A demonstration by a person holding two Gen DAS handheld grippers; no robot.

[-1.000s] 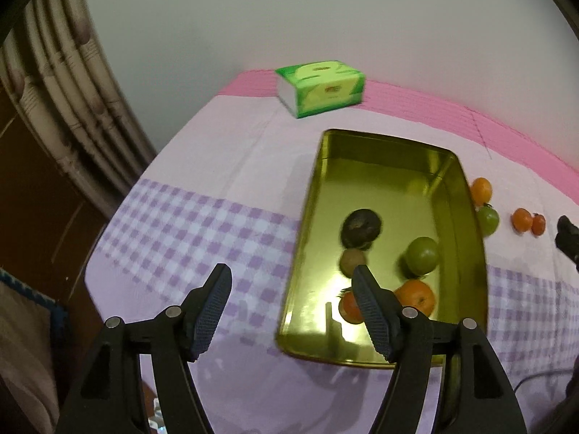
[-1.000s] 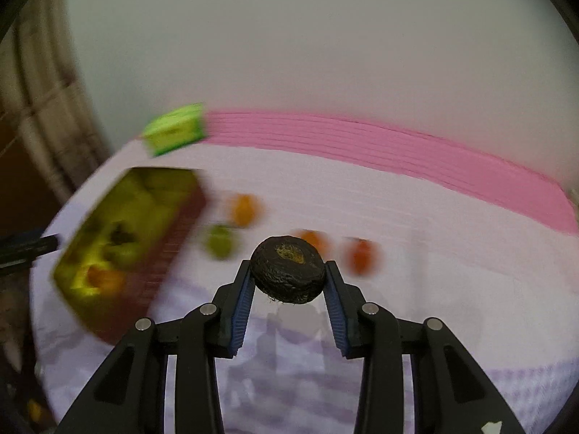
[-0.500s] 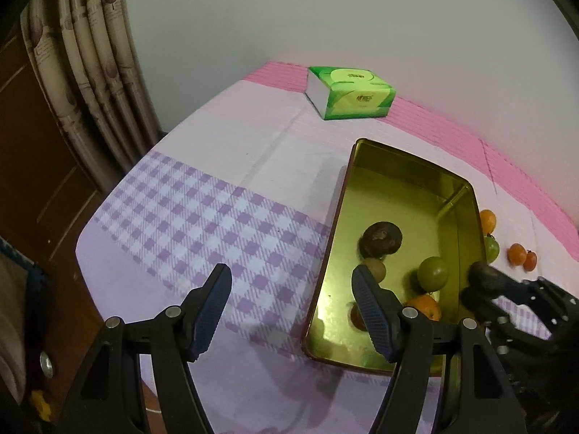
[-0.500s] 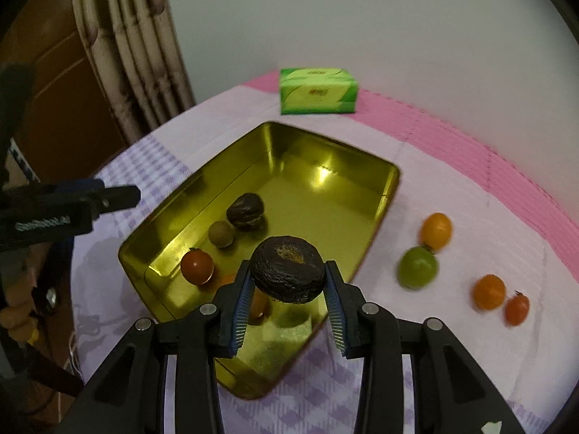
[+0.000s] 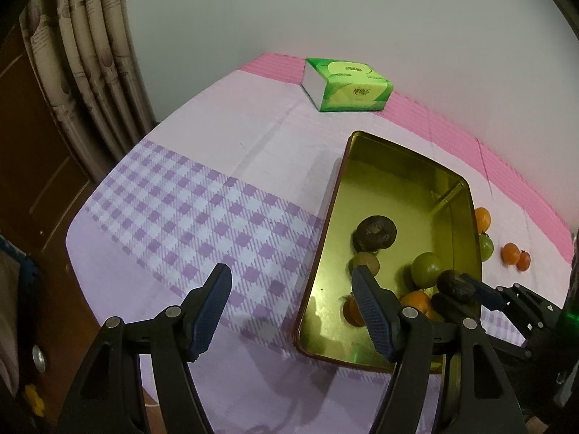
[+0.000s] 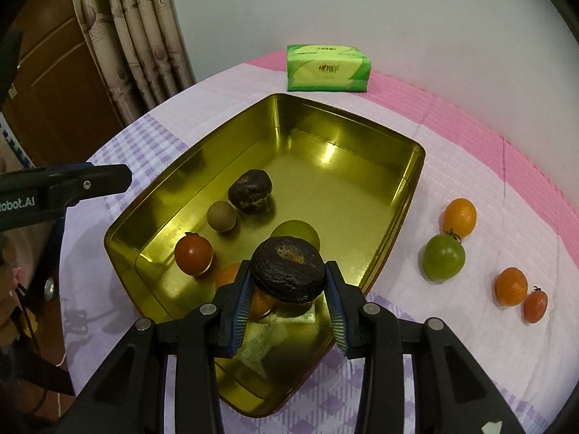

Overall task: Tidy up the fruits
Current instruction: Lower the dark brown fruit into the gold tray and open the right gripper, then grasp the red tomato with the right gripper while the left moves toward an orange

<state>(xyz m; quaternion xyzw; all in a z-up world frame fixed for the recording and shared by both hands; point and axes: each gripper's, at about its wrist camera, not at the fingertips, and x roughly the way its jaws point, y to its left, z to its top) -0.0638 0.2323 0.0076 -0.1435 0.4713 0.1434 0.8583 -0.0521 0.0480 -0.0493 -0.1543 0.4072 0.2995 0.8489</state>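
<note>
Above the near end of the gold tray (image 6: 394,224): one dark wrinkled fruit (image 6: 287,269), pinched between the pads of the right gripper (image 6: 289,289) and held clear of the tray floor. A second ago this fruit hung over the bare cloth beside the loose fruit; it has since been carried across and now sits over the tray, so the carry looks nearly complete and only the lowering and release remain. Tray contents: second dark fruit (image 6: 250,191), small brown fruit (image 6: 222,216), red tomato (image 6: 193,255), green fruit (image 6: 302,233), an orange fruit partly hidden. Still loose on the tabletop (image 6: 452,166), to the right: orange (image 6: 460,217), green tomato (image 6: 443,256), small orange (image 6: 511,285), small red tomato (image 6: 535,305). Left gripper (image 5: 289,311): spread wide, holding nothing, beside the tray. Surface: lilac checked cloth with pink border; green tissue pack (image 6: 327,68) at the far edge. Room: pale wall, patterned curtain (image 6: 144,29), wooden door at left.
</note>
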